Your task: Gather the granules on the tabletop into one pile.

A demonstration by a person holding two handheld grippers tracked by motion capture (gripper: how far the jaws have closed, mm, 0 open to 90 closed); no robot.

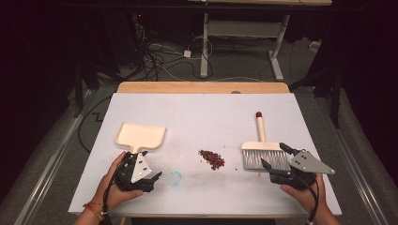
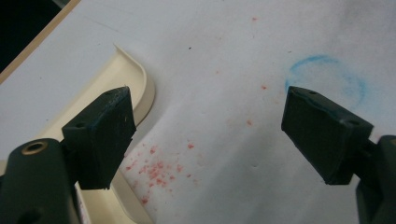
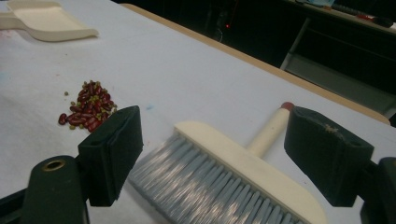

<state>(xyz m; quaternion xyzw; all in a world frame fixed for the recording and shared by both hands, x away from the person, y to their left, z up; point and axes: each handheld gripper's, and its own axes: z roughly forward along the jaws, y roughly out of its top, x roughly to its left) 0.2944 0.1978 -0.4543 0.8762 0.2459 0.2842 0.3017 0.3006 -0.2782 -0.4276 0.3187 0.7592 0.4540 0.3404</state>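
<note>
High view: cream plastic dustpan (image 1: pixel 140 136) far-left, small pile of red beans (image 1: pixel 211 159) centre, grey-bristled cream hand brush (image 1: pixel 263 153) right.
Left gripper view: left gripper (image 2: pixel 208 135) jaws apart, empty, beside the pan's edge.
Right gripper view: right gripper (image 3: pixel 212 156) jaws wide, brush between, ungripped.
Likely pre-grasp; next, close on each tool.

Desk (image 1: pixel 202 117): matt white sheet, wood far edge. Dustpan (image 1: pixel 141 136): smooth cream plastic. Brush (image 3: pixel 243 172): cream plastic back, grey bristles. Tongs pads (image 2: pixel 105 135): matt black rubber.
</note>
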